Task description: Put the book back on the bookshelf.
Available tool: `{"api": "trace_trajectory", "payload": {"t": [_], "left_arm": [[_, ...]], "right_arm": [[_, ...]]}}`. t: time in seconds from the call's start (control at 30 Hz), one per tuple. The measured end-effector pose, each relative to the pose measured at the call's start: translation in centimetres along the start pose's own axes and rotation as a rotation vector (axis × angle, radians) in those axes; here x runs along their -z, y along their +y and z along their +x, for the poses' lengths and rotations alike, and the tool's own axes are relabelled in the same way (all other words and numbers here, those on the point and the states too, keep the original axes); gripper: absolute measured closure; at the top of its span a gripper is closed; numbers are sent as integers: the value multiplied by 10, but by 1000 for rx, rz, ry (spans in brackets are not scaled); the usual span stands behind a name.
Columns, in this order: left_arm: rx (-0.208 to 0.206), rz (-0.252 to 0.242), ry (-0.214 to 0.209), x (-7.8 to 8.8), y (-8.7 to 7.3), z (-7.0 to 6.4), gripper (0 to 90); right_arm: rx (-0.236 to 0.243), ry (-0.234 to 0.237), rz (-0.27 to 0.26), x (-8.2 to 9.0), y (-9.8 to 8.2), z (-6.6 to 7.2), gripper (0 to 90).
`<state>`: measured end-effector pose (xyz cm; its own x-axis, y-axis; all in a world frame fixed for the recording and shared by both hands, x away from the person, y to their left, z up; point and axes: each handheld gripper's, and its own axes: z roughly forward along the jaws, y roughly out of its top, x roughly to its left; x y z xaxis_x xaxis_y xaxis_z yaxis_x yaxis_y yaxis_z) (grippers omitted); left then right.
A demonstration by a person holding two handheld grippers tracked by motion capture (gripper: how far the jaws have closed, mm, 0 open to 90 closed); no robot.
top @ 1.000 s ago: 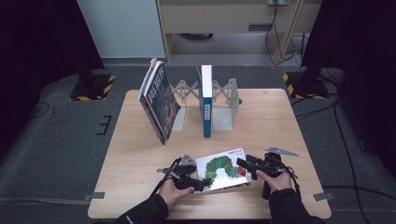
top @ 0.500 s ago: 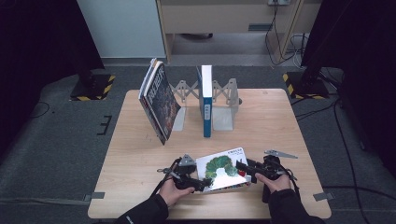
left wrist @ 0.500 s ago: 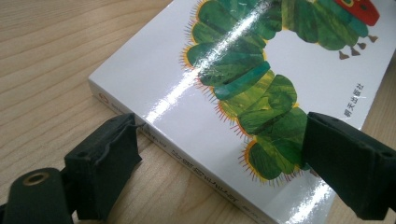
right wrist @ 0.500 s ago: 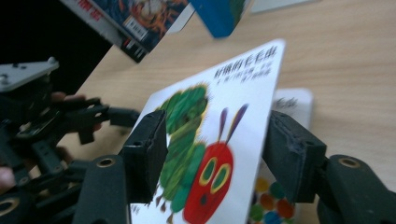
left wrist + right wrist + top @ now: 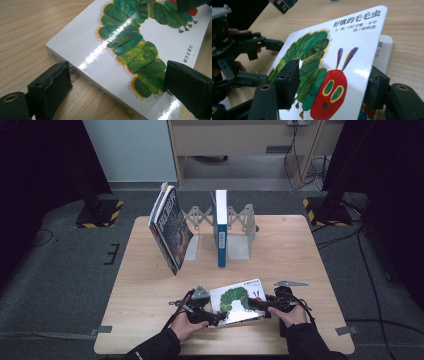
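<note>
High view: we find the picture book (image 5: 236,301) near the front edge of the table (image 5: 300,250), well apart from the rack (image 5: 240,227) at the back.
Left gripper (image 5: 216,317): its jaws have just been opening and stand spread wide; the spine corner of the picture book lies between them, but we judge neither pad is pressing on it.
Right gripper (image 5: 257,306): we see one pad on the face of the cover and the other behind its edge, pinching the caterpillar's head end, which is tilted up off the table.
Risk, table: with one grip let go, we think the picture book can pivot on the right gripper and slide toward the near edge.
Risk, rack: if we carry the picture book there one-handed, a swinging corner may knock the upright book (image 5: 220,227) or the leaning books (image 5: 170,230) over.
Risk, picture book: the cover is glossy, so the pads may slip; if only the cover is pinched, it may fold open and the pages sag.
Risk, left gripper: its lower jaw sits right at the spine, so a careless move may shove the picture book sideways.
Count, tables: one.
Count, racks: one.
Count, leaning books: two by our reckoning, propped against the rack's left end; we cannot tell whether more hide behind.
Count, upright books: one, standing in the rack.
Count, picture books: one.
Count, grippers: two, one in each hand.
</note>
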<state>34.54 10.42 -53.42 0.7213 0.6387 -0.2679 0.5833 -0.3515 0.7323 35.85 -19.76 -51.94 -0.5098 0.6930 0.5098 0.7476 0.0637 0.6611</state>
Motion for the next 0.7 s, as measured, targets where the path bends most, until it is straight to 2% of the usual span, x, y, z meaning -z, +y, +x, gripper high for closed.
{"api": "trace_trajectory", "payload": {"t": [0.07,0.13,0.23,0.7], "left_arm": [[-1,-4,-4,0,0,0,53],[-4,-7,-5,-1,-1,1,48],[-17,-8,1,-2,-1,0,33],[-21,-6,-5,-2,-1,0,14]], "right_arm": [[20,11,17,-4,1,1,384],[28,22,25,-5,1,1,418],[48,14,44,-8,0,3,437],[34,9,48,-6,4,5,522]]}}
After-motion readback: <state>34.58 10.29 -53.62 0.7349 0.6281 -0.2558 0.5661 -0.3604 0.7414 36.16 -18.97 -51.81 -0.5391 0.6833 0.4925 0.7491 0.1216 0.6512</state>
